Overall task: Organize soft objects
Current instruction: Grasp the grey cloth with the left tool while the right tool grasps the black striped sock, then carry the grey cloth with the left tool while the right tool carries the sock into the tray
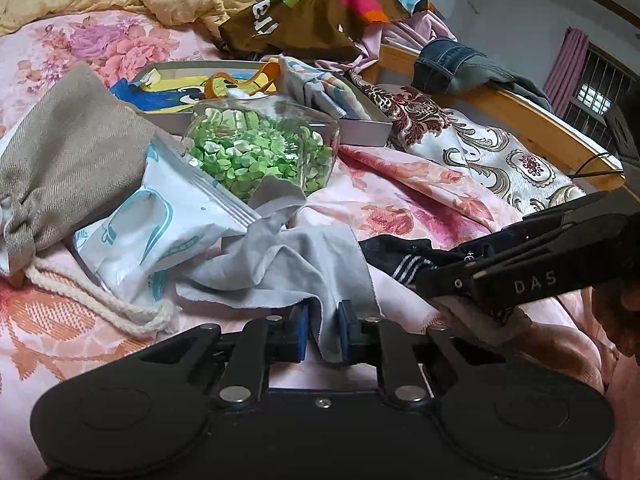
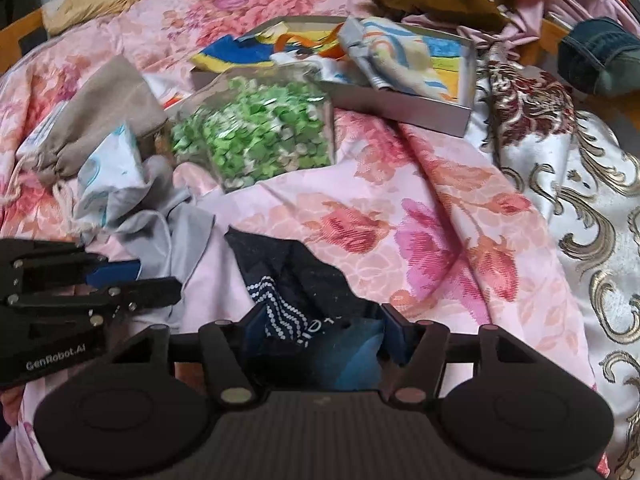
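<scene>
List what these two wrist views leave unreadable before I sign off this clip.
- Shallow box, left view: its contents are partly hidden by the bag of green pieces.
- Dark sock, right view: near end buried between the right gripper pads.
- Brown cloth lettering: folded, cut off.
- Grey cloth: grip by left gripper seems closed; contact unclear.

At lower centre, the left gripper (image 1: 324, 334) pinches a crumpled grey cloth (image 1: 288, 268). The right gripper (image 1: 452, 272) enters from the right over a dark striped sock (image 1: 400, 258).
</scene>
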Demonstrator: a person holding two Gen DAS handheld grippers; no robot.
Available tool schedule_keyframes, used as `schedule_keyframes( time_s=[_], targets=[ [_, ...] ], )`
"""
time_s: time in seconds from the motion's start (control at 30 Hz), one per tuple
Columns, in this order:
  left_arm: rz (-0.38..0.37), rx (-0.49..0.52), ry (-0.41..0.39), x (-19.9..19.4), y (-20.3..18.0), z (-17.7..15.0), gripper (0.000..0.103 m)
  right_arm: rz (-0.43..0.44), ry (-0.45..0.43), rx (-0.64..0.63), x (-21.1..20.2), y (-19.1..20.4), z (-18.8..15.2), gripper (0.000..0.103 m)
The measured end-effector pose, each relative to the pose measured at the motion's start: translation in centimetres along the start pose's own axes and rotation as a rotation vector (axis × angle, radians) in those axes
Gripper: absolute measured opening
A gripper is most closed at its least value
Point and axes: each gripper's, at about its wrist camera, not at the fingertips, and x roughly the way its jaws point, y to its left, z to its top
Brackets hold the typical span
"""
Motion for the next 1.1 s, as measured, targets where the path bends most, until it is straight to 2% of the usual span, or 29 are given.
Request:
schedule_keyframes(
  time_s=[0.3, 0.47, 0.63, 0.7, 0.87, 1.1],
  targets=[
    [0.007, 0.006, 0.007, 0.1, -0.1, 0.0, 0.017, 0.022, -0.025, 0.026, 0.2, -0.2, 0.0, 0.062],
    [0.02, 0.025, 0.007, 0.1, -0.4, 0.0, 0.016, 0.008, -0.054, -0.02, 0.3, 0.5, 0.1, 0.066],
    [0.02, 0.023, 0.008, 0.1, -0.4, 0.0, 0.016, -0.015, -0.063, -0.074, 0.5, 1.3, 0.1, 0.064],
    [0.023, 0.025, 0.007, 0.1, -0.4, 0.0, 0.014, -0.001, -0.069, -0.071, 0.4, 1.3, 0.1, 0.058],
    [0.03, 0.035, 0.001, -0.2, -0.8, 0.2, 0.008, 0.036, -0.089, -0.069, 0.2, 1.3, 0.1, 0.033],
    [0.016, 0.038, 0.001, -0.7, -2.2, 0.7, 0.006, 0.083, -0.1, -0.014, 0.1, 0.6, 0.2, 0.014]
  ],
)
